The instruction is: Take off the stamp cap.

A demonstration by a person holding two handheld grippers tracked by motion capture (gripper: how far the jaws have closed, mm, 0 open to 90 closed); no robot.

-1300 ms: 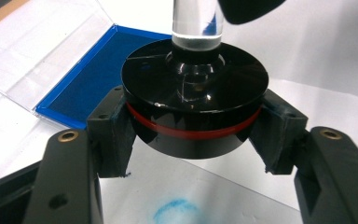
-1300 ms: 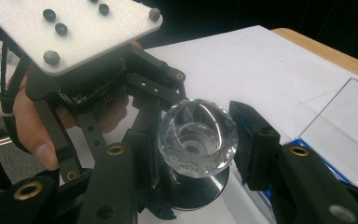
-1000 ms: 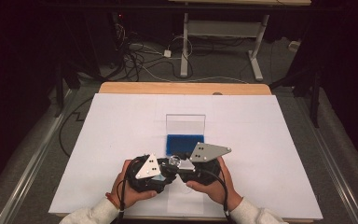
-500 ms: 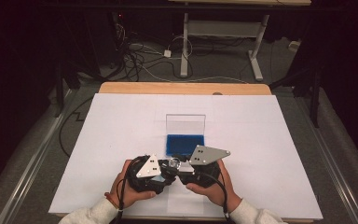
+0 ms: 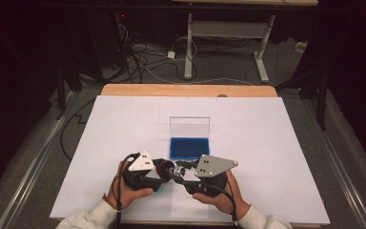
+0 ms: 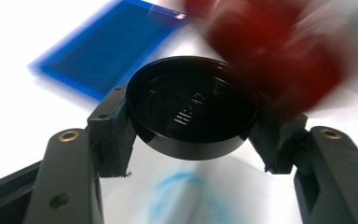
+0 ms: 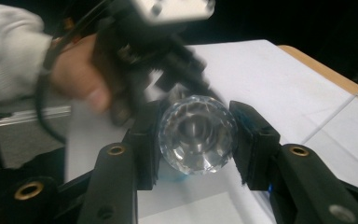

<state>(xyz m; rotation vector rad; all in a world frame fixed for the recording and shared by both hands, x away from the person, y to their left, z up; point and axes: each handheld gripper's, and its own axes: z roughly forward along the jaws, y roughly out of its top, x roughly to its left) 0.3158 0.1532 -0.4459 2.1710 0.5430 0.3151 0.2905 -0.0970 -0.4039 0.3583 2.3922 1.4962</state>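
A black round cap (image 6: 191, 112) sits between the pads of my left gripper (image 6: 191, 126), which is shut on it, hollow side facing the camera. My right gripper (image 7: 196, 140) is shut on a clear faceted bottle (image 7: 196, 135), seen end-on. In the high view the left gripper (image 5: 163, 170) and the right gripper (image 5: 181, 168) point at each other just above the white sheet's near edge, tips close together. Motion blurs the left gripper (image 7: 168, 56) in the right gripper view. A blurred red shape (image 6: 279, 51) hangs beyond the cap.
A blue flat tray (image 5: 189, 148) lies just beyond the grippers, with a clear upright panel (image 5: 189, 126) behind it. A white sheet (image 5: 267, 143) covers the wooden table (image 5: 186, 89). Cables and desk legs (image 5: 188, 47) lie on the floor behind.
My left gripper has shifted a little to the left, away from the right gripper. The right hand has stayed in place.
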